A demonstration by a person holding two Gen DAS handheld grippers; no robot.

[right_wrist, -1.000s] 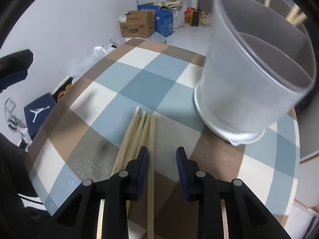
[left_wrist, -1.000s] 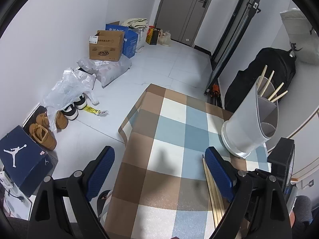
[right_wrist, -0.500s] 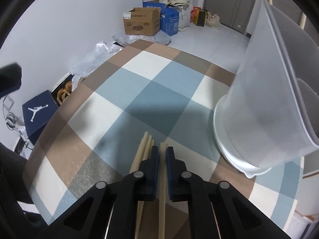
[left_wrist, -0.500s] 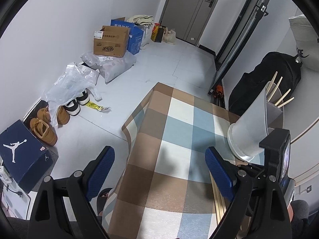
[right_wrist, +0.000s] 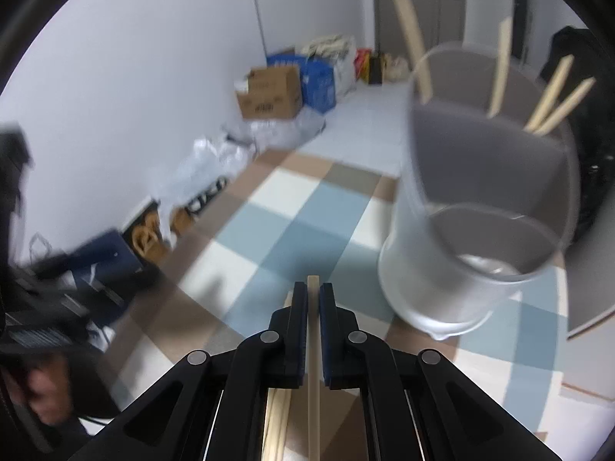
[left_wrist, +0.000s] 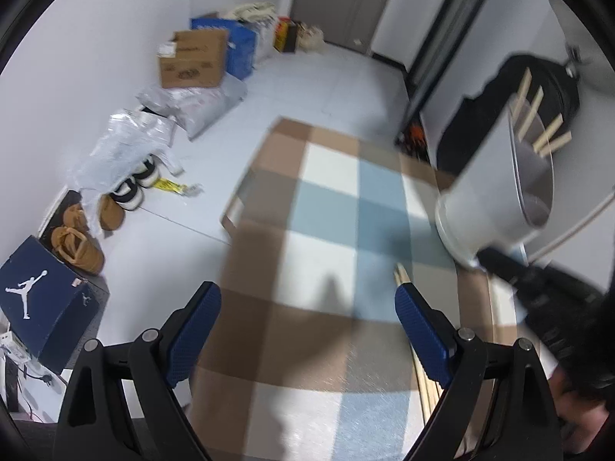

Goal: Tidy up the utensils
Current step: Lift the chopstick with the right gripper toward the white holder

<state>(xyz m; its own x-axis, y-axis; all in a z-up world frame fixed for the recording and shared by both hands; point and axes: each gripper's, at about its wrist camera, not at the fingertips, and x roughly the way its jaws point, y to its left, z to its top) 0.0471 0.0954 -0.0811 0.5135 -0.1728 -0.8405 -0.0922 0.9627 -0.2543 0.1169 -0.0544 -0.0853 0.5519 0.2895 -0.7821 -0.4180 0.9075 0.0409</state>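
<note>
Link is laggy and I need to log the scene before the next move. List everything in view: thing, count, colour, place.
holder: one, white, far right of table, split into compartments
chopsticks in holder: four, pale wood, back compartment, leaning
held chopstick: one, pale wood, in right gripper
loose chopsticks: a few, pale wood, on cloth by left gripper's right finger
cloth: one, brown, blue and white check, covers table
boxes: one brown, one blue, by far wall
shoebox: one, navy, floor left
shoes: several, tan and black-white, floor left
bags: a few, clear plastic, floor left
black bag: one, behind holder
left gripper: open, empty, over cloth
right gripper: shut on held chopstick
</note>
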